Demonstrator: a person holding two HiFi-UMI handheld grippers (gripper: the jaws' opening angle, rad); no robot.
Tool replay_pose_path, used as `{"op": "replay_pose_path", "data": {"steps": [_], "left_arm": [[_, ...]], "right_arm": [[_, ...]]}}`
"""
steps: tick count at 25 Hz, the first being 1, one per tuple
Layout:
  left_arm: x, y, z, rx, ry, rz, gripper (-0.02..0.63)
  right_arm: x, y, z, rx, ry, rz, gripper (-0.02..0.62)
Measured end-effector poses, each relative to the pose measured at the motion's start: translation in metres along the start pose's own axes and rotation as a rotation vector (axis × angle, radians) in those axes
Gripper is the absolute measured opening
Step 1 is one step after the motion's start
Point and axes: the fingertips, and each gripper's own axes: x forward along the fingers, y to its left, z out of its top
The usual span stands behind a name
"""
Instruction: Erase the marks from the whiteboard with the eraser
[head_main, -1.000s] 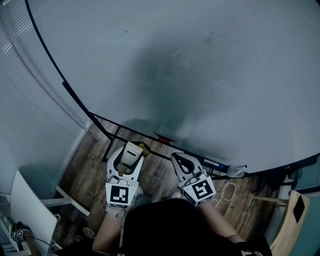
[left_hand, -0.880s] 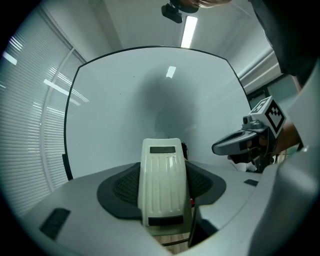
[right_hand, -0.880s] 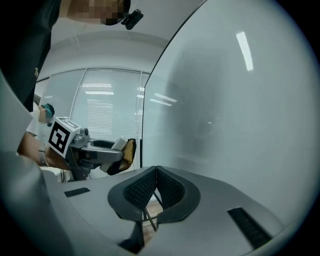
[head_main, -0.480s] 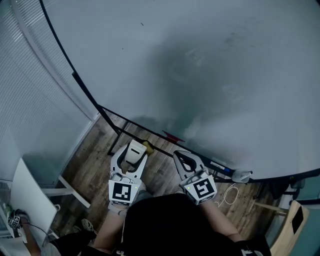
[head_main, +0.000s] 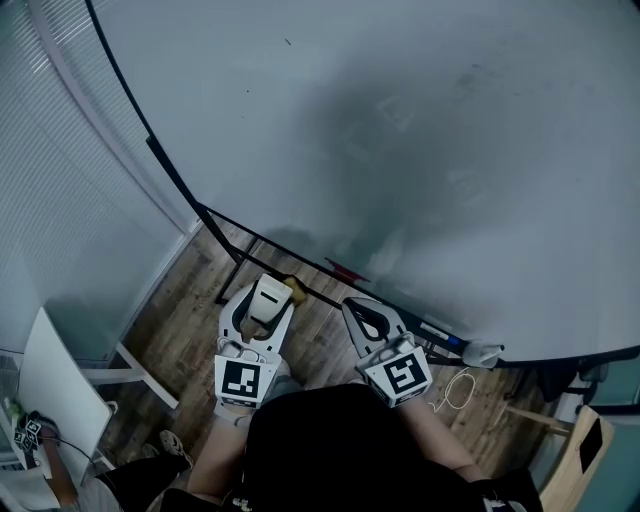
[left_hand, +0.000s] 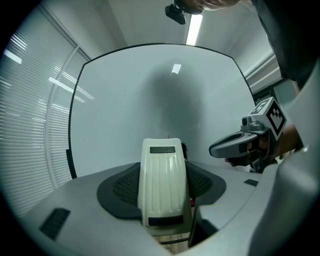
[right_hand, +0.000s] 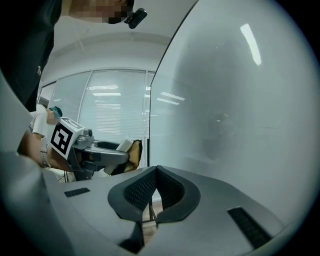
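Left gripper (head_main: 264, 300) clenched on eraser (left_hand: 162, 186), apparently clear of whiteboard (head_main: 400, 120); right gripper (right_hand: 156, 184) closed, empty.

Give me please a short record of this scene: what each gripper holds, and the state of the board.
left gripper: shut on the eraser
right gripper: shut, nothing between its jaws
whiteboard: upright in front of the person
marks: faint outlines inside a grey smudge, near the middle of the whiteboard
eraser contact: held low, not touching the whiteboard
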Motion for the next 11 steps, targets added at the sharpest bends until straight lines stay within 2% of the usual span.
{"op": "replay_pose_path", "data": {"steps": [4,11], "left_arm": [[0.001,0.000,0.011,-0.029,-0.021,0.015,0.259],[-0.001,-0.006,0.014,-0.013,-0.032,-0.001,0.259]], "right_arm": [[0.000,0.000,0.002,-0.002,-0.002,0.003,0.028],[-0.005,-0.001,0.001,0.029,-0.001,0.000,0.028]]}}
